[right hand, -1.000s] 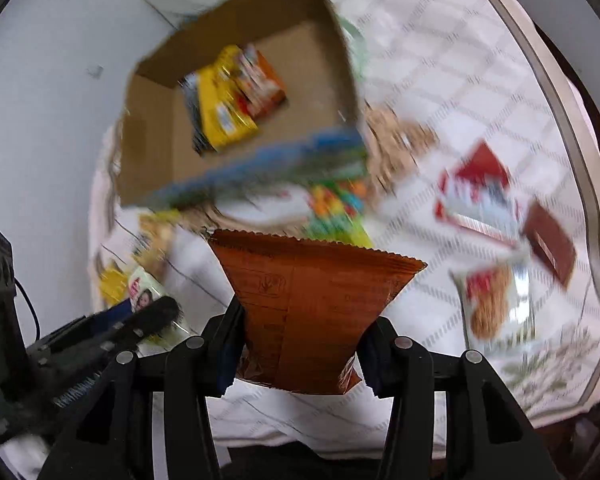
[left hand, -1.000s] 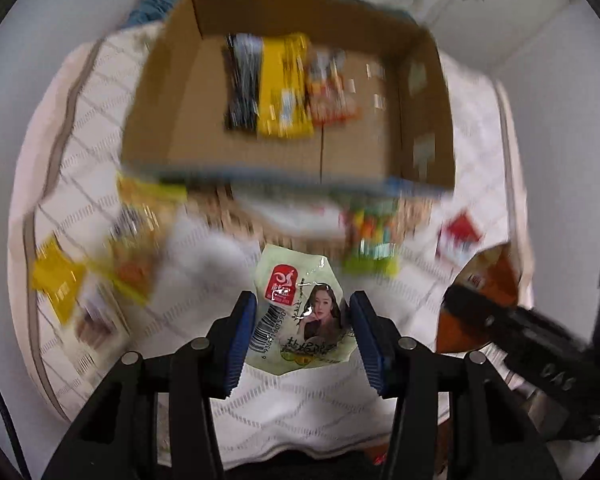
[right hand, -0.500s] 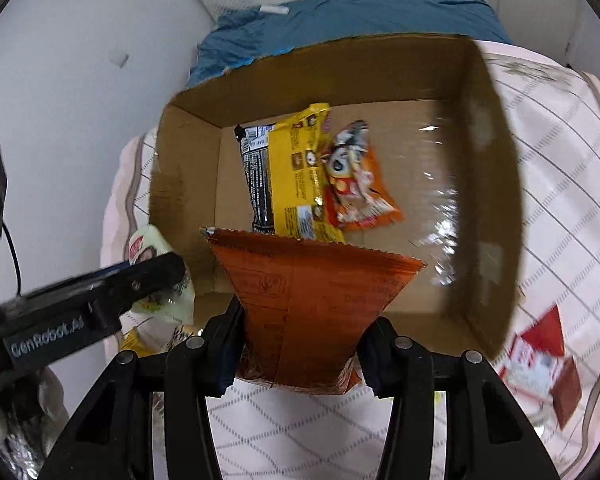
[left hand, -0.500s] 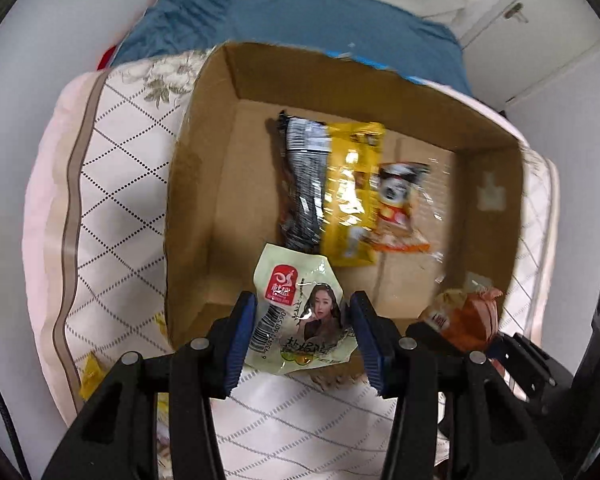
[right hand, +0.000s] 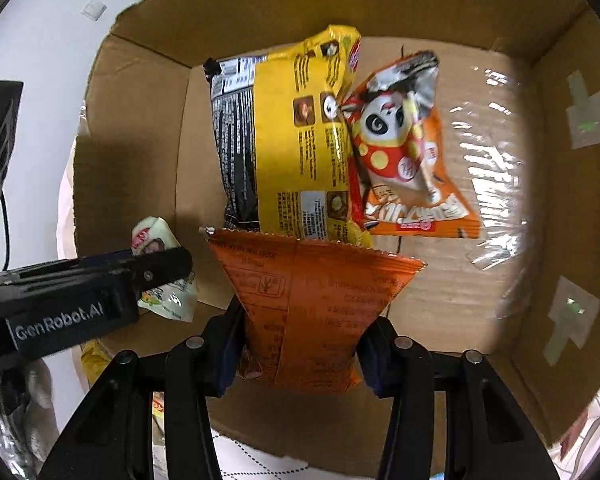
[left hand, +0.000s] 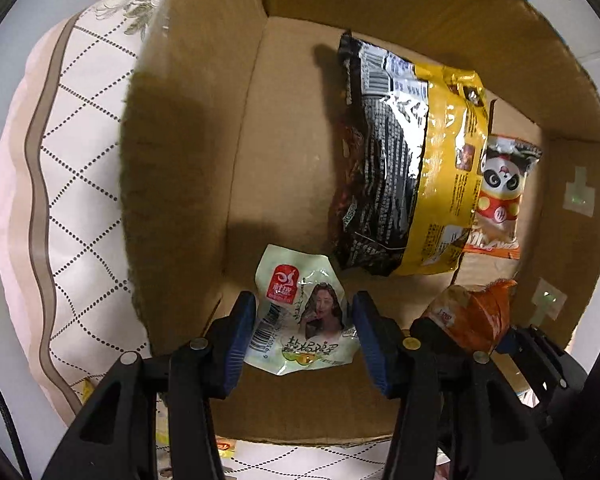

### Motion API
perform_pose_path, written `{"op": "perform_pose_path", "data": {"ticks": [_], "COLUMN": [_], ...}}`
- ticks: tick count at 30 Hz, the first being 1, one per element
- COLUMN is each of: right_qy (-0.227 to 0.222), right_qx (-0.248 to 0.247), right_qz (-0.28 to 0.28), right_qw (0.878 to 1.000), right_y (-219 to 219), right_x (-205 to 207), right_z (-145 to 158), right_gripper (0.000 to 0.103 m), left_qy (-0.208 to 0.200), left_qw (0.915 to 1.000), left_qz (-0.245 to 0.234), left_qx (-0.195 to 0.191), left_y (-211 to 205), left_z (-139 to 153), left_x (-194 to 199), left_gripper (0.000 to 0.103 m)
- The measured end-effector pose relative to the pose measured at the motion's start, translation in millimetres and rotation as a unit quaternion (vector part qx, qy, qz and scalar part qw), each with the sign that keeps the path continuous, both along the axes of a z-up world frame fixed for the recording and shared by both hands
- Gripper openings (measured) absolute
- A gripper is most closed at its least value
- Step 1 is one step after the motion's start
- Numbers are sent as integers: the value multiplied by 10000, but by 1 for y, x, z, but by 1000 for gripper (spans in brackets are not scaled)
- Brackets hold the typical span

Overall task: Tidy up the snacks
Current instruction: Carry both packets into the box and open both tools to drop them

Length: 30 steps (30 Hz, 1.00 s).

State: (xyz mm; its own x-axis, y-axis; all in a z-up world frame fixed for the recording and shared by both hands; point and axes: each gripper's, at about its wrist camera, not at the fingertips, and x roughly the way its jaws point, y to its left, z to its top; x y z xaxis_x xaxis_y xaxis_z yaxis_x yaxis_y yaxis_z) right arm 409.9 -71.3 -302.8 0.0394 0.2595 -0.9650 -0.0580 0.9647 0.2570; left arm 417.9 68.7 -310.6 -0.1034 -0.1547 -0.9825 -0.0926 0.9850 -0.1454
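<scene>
Over the cardboard box (left hand: 188,128) (two packets inside), the left hand-held gripper (left hand: 304,334), jaws just easing apart, bracketed the pale-green packet (left hand: 300,316); the right hand-held gripper (right hand: 298,350) pinched the orange bag (right hand: 312,304).

Both of the 2 fisheye views look steeply down from close above into the cardboard box (left hand: 400,8), each from behind its own 2 fingers. The left wrist view sits over the box's left part, with the quilt (left hand: 80,160) beside it. The right wrist view (right hand: 560,200) covers the right part. Both share the yellow packet (left hand: 440,184) (right hand: 296,140) and panda packet (left hand: 500,184) (right hand: 396,148).
</scene>
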Motion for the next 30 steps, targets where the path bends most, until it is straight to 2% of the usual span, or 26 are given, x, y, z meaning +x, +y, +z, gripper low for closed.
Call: {"op": "perform_pose_path", "data": {"ticks": [3,5,6,11,12,14,20,26,30], "right_qy": [241,261,229,178,149,62,-344,-971,-1283], "right_qx": [56,-101,-146,-357,-408,-500,-646,-874,-942], "right_qz": [74,180,193,113,88,55,-128,-311,-435], "right_qw": [9997,9994,9994,9991,9990,9987,9972,9909,9863], "right_y": [3,6,6,0,-2,-9,-30,-48,-49], "right_x": [3,3,0,-2,-3,-5,-18,-49,-63], "right_z": [-10,-13,-13,-8,-7,-1,22,60,87], "right_gripper": [58,94,96,95,95,96,98,99,99], "left_qy": [-19,-65,-99,-294,-331,-403,-941,-1768,-2004], "left_qw": [10000,9999,9999,9995,9994,9989,9947,9832,9787], "left_qz": [-79,-54,-31,-56,-55,-77,-98,-59,-77], "left_qx": [-42,-72,-62,78,113,224,403,443,444], "left_y": [-4,-5,-7,-10,-11,-13,-12,-14,-14], "left_z": [0,2,5,15,18,23,56,100,119], "left_x": [-1,-1,-1,-7,-9,-14,-28,-60,-77], "left_gripper": [49,53,60,65,76,85,86,86,86]}}
